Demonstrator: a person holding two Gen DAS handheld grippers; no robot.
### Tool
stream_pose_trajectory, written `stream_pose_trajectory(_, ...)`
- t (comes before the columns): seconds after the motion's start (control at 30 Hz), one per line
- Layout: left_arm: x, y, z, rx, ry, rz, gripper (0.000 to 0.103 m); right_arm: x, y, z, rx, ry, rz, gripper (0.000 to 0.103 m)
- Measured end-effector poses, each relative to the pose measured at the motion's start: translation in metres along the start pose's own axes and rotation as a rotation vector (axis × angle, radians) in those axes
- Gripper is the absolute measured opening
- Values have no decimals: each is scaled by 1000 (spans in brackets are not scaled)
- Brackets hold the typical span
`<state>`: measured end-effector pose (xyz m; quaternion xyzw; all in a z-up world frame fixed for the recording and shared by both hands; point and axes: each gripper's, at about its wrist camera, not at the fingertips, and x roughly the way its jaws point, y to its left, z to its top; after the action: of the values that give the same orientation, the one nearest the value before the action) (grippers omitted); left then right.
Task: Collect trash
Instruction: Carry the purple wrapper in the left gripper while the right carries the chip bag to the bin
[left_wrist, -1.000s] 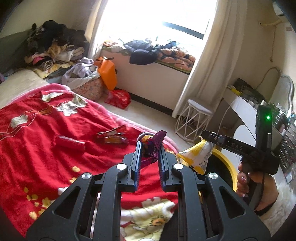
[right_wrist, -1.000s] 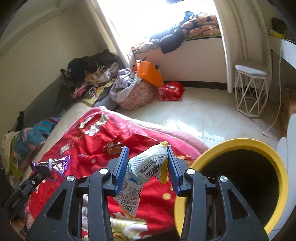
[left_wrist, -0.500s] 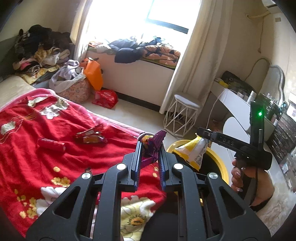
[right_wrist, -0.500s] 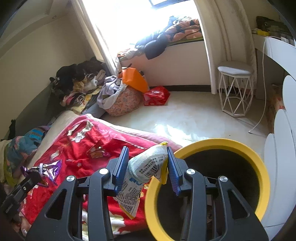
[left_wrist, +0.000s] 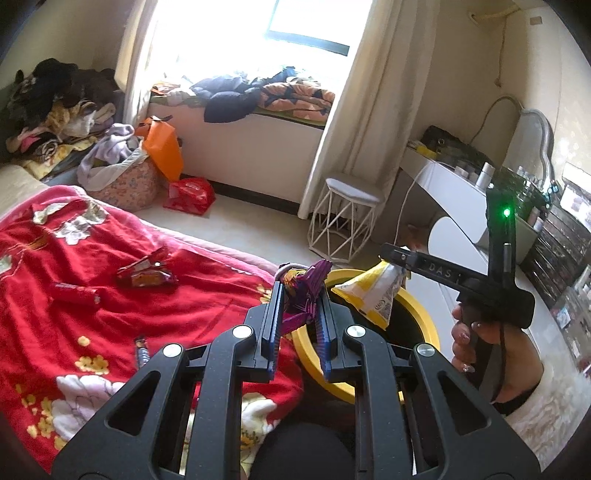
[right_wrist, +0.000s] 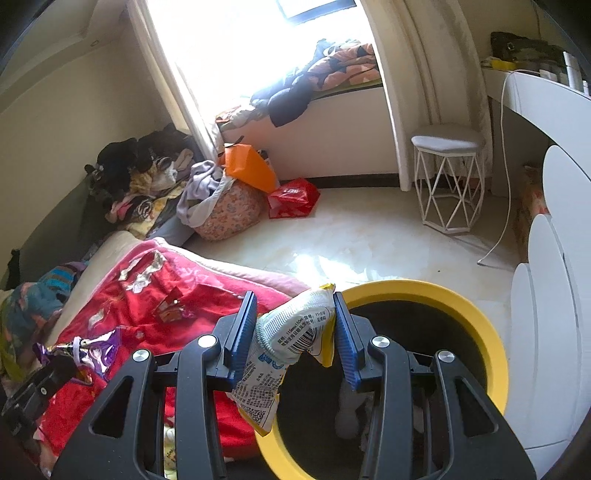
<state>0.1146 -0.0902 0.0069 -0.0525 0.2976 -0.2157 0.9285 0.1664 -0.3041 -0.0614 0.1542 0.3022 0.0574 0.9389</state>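
Left gripper (left_wrist: 298, 308): blue pads pinched narrow on a crumpled purple wrapper (left_wrist: 303, 295), which sticks up past the fingertips.
Right gripper (right_wrist: 295, 326): blue pads clamped on a white-and-yellow snack bag (right_wrist: 286, 343) with a barcode; the bag's lower end hangs down at 6 o'clock, over the near rim of the bin.
Right gripper, from the left camera: at 3 o'clock, gripped by a hand (left_wrist: 471, 338) with painted nails, a green light on its body, the snack bag dangling from its tip above the bin.
Trash bin (right_wrist: 424, 288): round, yellow rim, dark inside, some pale trash at the bottom; directly under and at 3 o'clock of the right gripper, pressed against the bed edge.
Bed: red floral blanket (left_wrist: 55, 258) at 9 o'clock of both grippers.
Trash left on the blanket: red wrappers (left_wrist: 146, 273) and a red tube-shaped packet (left_wrist: 75, 293) at 10 o'clock of the left gripper; a small dark wrapper (left_wrist: 142, 350) nearer, at 9 o'clock.
Beyond: white wire stool (right_wrist: 447, 181) at 1 o'clock by the curtain; red bag (right_wrist: 293, 197) on the floor at 12 o'clock.
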Motion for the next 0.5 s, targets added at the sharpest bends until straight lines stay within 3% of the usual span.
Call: stream_pose_trajectory(0.5, 22, -31, -7, 39, 42, -41, 12, -3, -29, 2, 25, -27, -65, 39)
